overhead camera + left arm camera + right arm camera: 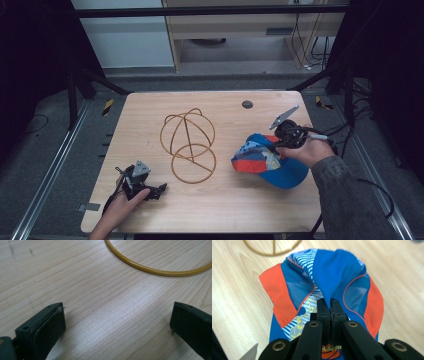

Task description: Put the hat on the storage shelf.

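A blue, orange and striped cap (270,160) hangs from my right gripper (278,145) at the right of the wooden table (220,210). In the right gripper view the two black jaws are pressed together on a pinched fold of the cap (337,277), which droops away below them; my right gripper (330,303) is shut on it. A yellow wire frame (188,145), dome-shaped with a ring base, stands at the table's middle. My left gripper (160,189) rests near the front left edge. Its jaws stand wide apart over bare wood, with the frame's ring (155,267) beyond my left gripper (117,320).
A small dark round disc (247,104) sits near the table's far edge. Metal rails run along both sides of the table on the floor, with cables at the right. A strip of tape (91,206) lies by the front left corner.
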Motion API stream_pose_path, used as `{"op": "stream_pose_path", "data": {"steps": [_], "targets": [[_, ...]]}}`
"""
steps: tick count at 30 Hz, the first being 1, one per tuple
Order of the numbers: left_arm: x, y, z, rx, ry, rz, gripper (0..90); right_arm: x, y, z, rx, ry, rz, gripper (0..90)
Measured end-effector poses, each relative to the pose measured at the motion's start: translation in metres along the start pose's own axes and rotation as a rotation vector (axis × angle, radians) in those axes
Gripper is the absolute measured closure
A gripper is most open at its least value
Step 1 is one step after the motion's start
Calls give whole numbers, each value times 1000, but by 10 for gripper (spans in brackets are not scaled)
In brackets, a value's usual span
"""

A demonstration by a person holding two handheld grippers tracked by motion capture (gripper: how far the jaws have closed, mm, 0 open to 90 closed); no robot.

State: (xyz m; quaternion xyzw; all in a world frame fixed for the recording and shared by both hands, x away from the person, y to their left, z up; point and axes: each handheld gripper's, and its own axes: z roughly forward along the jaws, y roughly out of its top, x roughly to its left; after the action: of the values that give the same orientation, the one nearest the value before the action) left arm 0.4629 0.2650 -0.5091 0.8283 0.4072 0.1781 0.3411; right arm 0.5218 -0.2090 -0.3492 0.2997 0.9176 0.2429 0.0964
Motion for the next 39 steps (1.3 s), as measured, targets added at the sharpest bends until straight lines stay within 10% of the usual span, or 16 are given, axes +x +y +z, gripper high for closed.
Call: {"op": "stream_pose_path", "data": {"steps": [24,39], "targets": [[0,0,0,1,0,-1,0,13,82,-110,-175,-80,-101,891],[0,0,0,1,0,-1,0,26,120,-134,-249,-102,-143,893]]}}
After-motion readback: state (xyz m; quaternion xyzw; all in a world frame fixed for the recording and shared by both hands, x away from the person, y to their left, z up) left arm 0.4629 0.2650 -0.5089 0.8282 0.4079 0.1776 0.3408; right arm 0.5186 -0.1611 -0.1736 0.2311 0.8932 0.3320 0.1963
